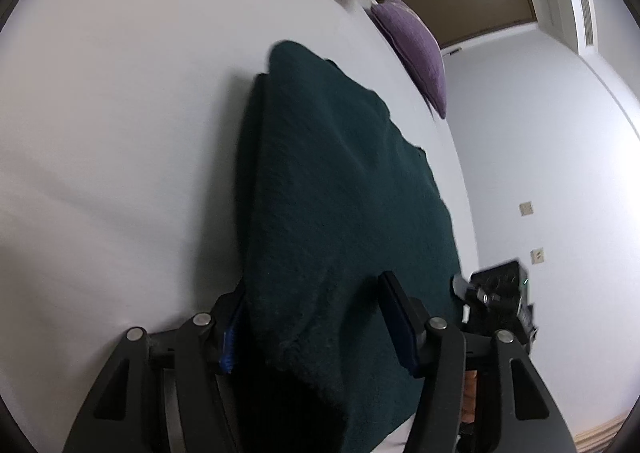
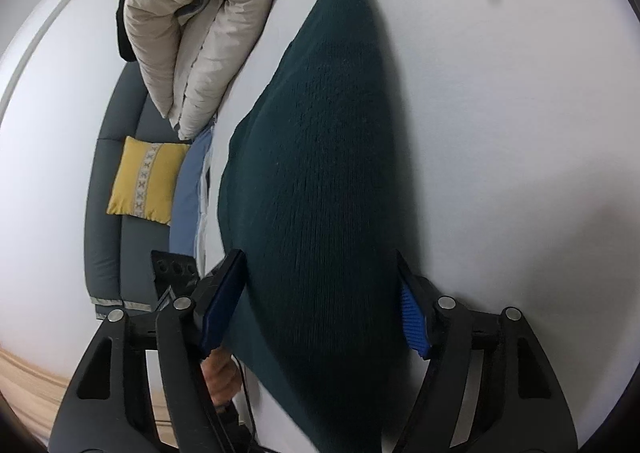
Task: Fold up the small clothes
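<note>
Straddling sweater (image 1: 340,193) edge on bed (image 1: 120,133), my left tongs (image 1: 312,325) and right tongs (image 2: 320,305) agape, its long axis running ahead.

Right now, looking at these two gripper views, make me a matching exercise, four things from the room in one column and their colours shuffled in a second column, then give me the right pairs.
Things:
1. knitted garment
2. rolled duvet
3. square cushion on the sofa
4. cushion at the bed's edge

Colours:
A. purple
B. yellow with a patterned stripe
C. dark teal
D. beige

Pairs: 1-C, 2-D, 3-B, 4-A
</note>
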Demonstrator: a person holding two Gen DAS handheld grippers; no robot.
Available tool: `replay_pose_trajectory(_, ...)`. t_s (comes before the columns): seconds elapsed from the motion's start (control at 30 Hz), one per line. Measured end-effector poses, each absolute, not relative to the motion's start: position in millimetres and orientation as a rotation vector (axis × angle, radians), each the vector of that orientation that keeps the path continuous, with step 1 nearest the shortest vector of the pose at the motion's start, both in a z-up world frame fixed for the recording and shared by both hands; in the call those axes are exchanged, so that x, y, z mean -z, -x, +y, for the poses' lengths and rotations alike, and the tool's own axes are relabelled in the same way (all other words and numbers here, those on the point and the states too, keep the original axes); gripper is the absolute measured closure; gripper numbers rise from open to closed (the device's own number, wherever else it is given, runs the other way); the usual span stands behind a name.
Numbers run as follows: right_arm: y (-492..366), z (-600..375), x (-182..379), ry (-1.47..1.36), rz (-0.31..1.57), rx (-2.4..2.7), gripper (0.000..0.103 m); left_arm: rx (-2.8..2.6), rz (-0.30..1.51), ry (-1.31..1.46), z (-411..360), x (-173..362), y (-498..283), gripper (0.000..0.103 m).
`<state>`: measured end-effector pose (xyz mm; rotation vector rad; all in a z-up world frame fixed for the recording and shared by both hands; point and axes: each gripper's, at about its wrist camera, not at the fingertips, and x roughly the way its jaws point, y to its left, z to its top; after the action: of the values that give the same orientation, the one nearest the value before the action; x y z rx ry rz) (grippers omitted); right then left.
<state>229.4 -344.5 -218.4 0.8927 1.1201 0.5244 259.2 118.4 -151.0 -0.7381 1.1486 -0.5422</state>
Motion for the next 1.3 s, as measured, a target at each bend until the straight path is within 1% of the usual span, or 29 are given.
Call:
replay_pose_trajectory(0.03,-234.2,-336.2,218.9,-0.876,1.121,-0.518,0.039,0.549,1.157,0.734,117.8,151.0,-258.9,0.055)
replay_pose_trajectory(0.07,-235.7,-332.7,218.7,-0.866,1.123,-0.515,0.044,0.557,1.166,0.744,117.8,152.5,-258.5,0.063)
replay_pose_trajectory(0.13,-239.8,-322.9,216.4,-0.834,1.123,-0.506,0.051,0.570,1.179,0.787,121.5,157.5,-258.2,0.071)
replay_pose_trajectory(0.17,-238.1,-320.7,214.7,-0.814,1.118,-0.501,0.054,0.577,1.180,0.802,122.4,158.3,-257.7,0.073)
replay_pose_trajectory(0.27,-230.4,-322.0,208.9,-0.781,1.100,-0.494,0.059,0.585,1.167,0.777,116.5,148.3,-253.4,0.076)
replay_pose_trajectory(0.4,-211.0,-327.9,190.3,-0.737,1.071,-0.478,0.060,0.637,1.137,0.743,105.3,123.2,-237.0,0.077)
replay_pose_trajectory(0.53,-176.5,-335.2,164.8,-0.740,1.039,-0.506,0.060,0.683,1.107,0.669,89.5,97.2,-197.7,0.077)
replay_pose_trajectory(0.67,-119.9,-345.8,150.6,-0.725,1.026,-0.535,0.060,0.689,1.112,0.701,79.9,95.7,-146.1,0.077)
replay_pose_trajectory(0.93,-3.5,-367.2,173.3,-0.783,1.043,-0.564,0.060,0.682,1.125,0.694,70.3,93.9,-43.0,0.077)
replay_pose_trajectory(1.03,27.8,-370.5,179.9,-0.786,1.040,-0.572,0.060,0.654,1.145,0.654,66.4,98.1,-21.1,0.077)
replay_pose_trajectory(1.13,51.5,-375.6,190.9,-0.792,1.048,-0.549,0.060,0.624,1.181,0.648,60.3,110.1,-9.9,0.076)
replay_pose_trajectory(1.2,61.5,-375.5,198.3,-0.762,1.054,-0.532,0.059,0.588,1.203,0.590,50.9,122.6,-5.0,0.075)
replay_pose_trajectory(1.23,65.4,-377.7,206.1,-0.764,1.066,-0.523,0.059,0.574,1.218,0.594,50.5,130.1,-10.3,0.072)
replay_pose_trajectory(1.3,70.3,-385.2,218.6,-0.812,1.064,-0.526,0.059,0.574,1.212,0.637,53.9,139.1,-8.3,0.071)
